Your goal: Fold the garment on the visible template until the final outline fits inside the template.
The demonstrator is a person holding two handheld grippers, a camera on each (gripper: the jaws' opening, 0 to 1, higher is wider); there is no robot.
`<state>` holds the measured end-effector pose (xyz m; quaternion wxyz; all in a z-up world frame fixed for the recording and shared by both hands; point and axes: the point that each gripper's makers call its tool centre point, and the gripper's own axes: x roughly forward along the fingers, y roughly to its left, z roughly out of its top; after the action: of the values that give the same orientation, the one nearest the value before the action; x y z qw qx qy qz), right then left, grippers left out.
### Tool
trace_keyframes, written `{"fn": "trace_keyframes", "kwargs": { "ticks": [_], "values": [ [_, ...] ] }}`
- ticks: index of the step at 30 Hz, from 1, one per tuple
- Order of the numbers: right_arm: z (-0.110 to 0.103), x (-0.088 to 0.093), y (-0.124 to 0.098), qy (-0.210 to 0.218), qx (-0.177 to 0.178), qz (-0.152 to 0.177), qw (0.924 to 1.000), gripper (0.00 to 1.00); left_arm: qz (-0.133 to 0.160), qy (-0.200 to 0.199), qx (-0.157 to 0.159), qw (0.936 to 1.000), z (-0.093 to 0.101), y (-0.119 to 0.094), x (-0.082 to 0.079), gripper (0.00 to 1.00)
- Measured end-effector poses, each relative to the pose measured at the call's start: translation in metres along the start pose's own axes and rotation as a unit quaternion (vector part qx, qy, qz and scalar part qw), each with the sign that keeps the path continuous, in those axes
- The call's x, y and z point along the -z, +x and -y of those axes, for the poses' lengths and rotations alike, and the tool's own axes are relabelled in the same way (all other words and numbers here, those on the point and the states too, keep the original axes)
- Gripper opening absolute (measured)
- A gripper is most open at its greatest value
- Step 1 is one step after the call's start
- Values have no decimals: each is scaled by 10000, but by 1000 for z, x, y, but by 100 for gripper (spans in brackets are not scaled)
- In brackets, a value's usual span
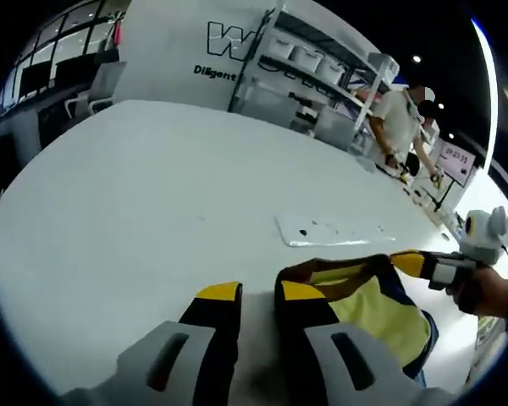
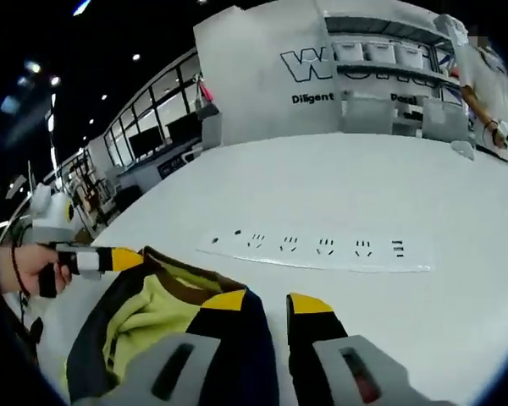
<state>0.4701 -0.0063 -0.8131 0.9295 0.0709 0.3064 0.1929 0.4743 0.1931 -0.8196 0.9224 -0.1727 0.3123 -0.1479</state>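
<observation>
The white table point(image 2: 423, 194) carries a flat white power strip point(image 2: 322, 249) and, nearer, the garment point(image 2: 144, 317): yellow-green body, navy sleeves, brown collar, bunched and lifted at its edge. The left gripper point(image 1: 261, 292) has its right finger over the garment edge with its fingers parted. The right gripper point(image 2: 269, 300) likewise shows parted yellow-tipped fingers, the left one on navy fabric
</observation>
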Motion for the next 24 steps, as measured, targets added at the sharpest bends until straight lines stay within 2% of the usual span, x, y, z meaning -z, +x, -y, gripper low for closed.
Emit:
{"fn": "trace_keyframes", "kwargs": {
  "ticks": [1,3,5,8,9,10,11,12,14,16,18,20,21,22,24],
  "values": [
    [0,7,2,-257,-35,-231,9994,9,100,-33,191,9998,6,1,-3,10],
    [-2,10,4,-582,-96,-334,9977,9,158,4,333,9993,13,0,-6,9],
    [-5,8,9,-656,-93,-285,9974,7,290,-74,364,9989,12,3,-11,10],
    [-13,-2,13,-755,-237,-35,9969,0,762,-457,458,9950,15,-1,-28,10],
    [-16,-3,14,-848,-282,-19,9960,0,781,-546,425,9945,14,-1,-29,10],
    [-17,-1,16,-996,-262,-140,9946,0,556,-517,280,9967,9,0,-22,10],
    [-12,6,18,-1179,-118,-393,9922,0,385,-376,208,9983,7,0,-16,10],
    [-11,7,18,-1271,-55,-454,9908,0,298,-157,182,9993,6,1,-13,10],
    [-11,4,21,-1198,-58,-358,9921,0,221,-92,190,9995,7,3,-7,9],
    [-8,5,21,-1171,-20,-392,9923,0,-140,88,67,9998,3,3,7,6],
    [-4,11,20,-1246,46,-568,9906,0,-404,420,-128,9982,-2,2,18,6],
    [-3,12,17,-1192,52,-618,9909,0,-258,354,-205,9988,-2,-2,17,6],
    [-8,1,14,-945,-85,-266,9951,0,-43,248,-96,9996,2,-4,11,6],
    [-12,-7,10,-796,-218,-51,9966,0,-51,222,-23,9997,3,-7,10,6],
    [-15,-12,2,-806,-355,93,9961,0,-16,638,256,9976,13,-13,10,7]
  ]
}}
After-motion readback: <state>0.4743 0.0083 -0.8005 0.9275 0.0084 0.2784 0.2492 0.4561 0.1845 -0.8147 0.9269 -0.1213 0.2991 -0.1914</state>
